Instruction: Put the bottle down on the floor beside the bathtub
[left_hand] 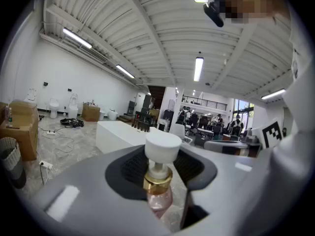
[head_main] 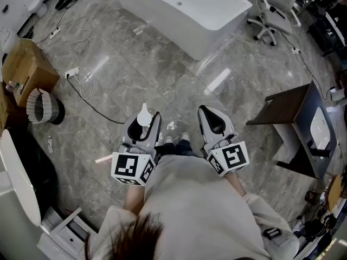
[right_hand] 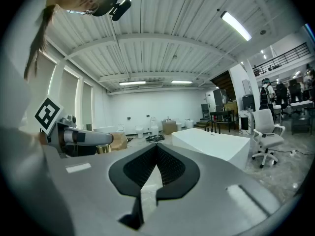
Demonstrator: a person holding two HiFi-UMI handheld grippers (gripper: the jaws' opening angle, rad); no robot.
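Left gripper (head_main: 144, 127) clamps the pump bottle (left_hand: 159, 199), well apart from the bathtub (head_main: 184, 10); right gripper (right_hand: 156, 149) closed, empty. Bottle likely light, rigid, smooth-sided, top-heavy; best gripped on the body, not the pump.

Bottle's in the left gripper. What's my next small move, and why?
Probably step forward toward the bathtub with the left gripper shut on the bottle. A stretch of floor lies between you and the tub, so it seems too soon to lower it.

Held side by side before the body, the left tongs (head_main: 145, 119) clamp a bottle (left_hand: 160, 183); the right tongs (head_main: 207, 112) are closed, empty.
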